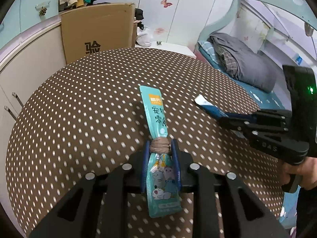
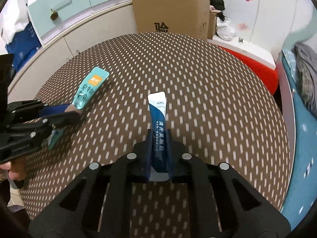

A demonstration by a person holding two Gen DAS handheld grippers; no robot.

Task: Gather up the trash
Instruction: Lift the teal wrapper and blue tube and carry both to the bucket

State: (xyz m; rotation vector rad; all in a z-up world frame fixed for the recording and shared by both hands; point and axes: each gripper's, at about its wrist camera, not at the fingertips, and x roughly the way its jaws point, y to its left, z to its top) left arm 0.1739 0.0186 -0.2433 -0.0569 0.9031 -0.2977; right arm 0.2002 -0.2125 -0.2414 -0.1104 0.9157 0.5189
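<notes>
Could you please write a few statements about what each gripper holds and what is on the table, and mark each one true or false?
1. The left gripper is shut on the teal snack pouch. True.
2. The right gripper is open and empty. False: it is shut on the blue and white sachet.
3. A cardboard box stands beyond the dotted brown tablecloth. True.
4. The teal snack pouch lies flat on the tablecloth, untouched. False: it sits between the left gripper's blue pads.
5. Both grippers hold the same packet. False: each holds its own.
</notes>
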